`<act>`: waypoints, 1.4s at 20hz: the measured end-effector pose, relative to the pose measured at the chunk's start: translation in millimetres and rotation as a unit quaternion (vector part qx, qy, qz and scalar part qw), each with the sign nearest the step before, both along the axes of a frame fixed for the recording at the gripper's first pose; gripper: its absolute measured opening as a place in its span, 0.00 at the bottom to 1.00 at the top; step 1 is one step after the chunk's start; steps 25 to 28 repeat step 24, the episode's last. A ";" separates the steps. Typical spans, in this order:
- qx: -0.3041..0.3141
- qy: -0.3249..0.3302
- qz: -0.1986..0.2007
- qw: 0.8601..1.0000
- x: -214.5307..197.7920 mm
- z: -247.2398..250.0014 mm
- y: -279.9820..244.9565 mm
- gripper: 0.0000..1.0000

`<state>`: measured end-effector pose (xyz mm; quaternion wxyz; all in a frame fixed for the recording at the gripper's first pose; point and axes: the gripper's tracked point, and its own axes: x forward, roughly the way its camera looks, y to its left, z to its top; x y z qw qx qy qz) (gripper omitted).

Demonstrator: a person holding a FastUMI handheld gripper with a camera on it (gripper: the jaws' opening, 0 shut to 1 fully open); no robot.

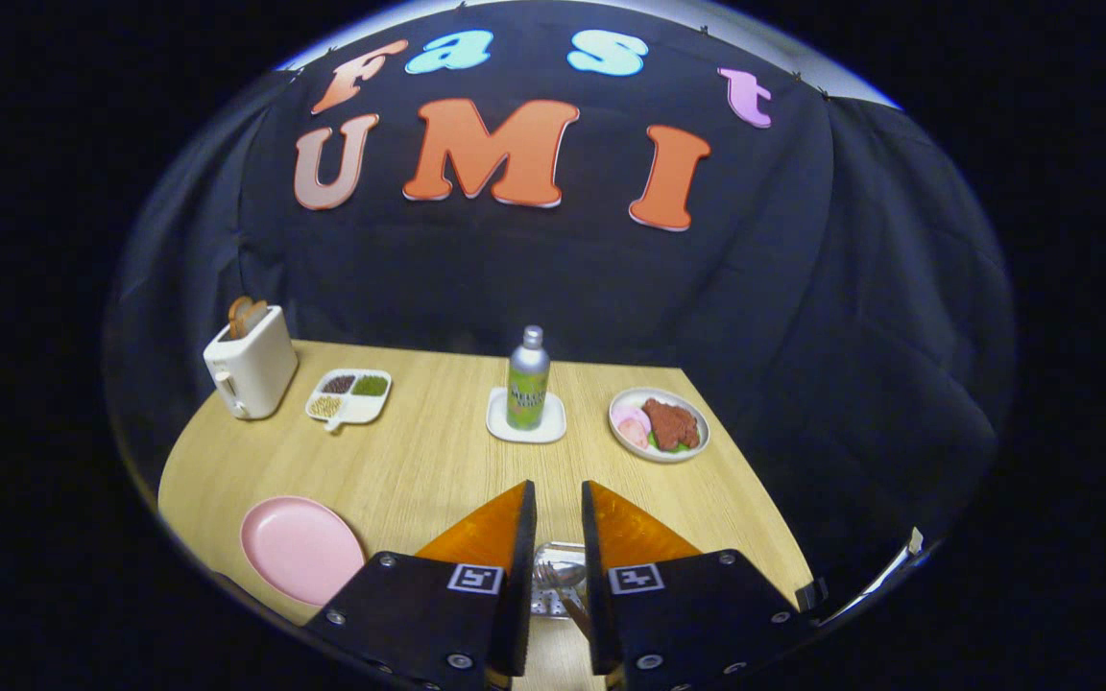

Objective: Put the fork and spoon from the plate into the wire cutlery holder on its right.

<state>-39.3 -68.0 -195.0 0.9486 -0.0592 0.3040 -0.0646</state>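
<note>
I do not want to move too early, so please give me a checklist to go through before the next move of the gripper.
1. Pink plate free of cutlery: ok, its visible part is bare.
2. Wire cutlery holder below the gripper: ok, it shows in the gap between the fingers.
3. Cutlery in the holder: ok for one metal piece; whether it holds both fork and spoon, cannot tell.
4. Fingers let go: cannot tell; the gap is narrow and a brown handle lies close to one finger.
5. Way ahead: ok, the bottle stands well beyond the fingertips.
</note>
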 end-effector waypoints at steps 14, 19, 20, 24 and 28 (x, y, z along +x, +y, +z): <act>0.021 -0.228 0.035 0.973 46.9 170.1 29.9 0.87; 0.023 -0.284 0.051 0.957 49.9 206.2 36.0 0.94; 0.020 -0.289 0.052 0.956 50.3 208.9 36.5 0.95; 0.016 -0.302 0.063 0.951 47.5 213.3 40.0 0.97; 0.016 -0.302 0.063 0.951 47.5 213.3 40.0 0.97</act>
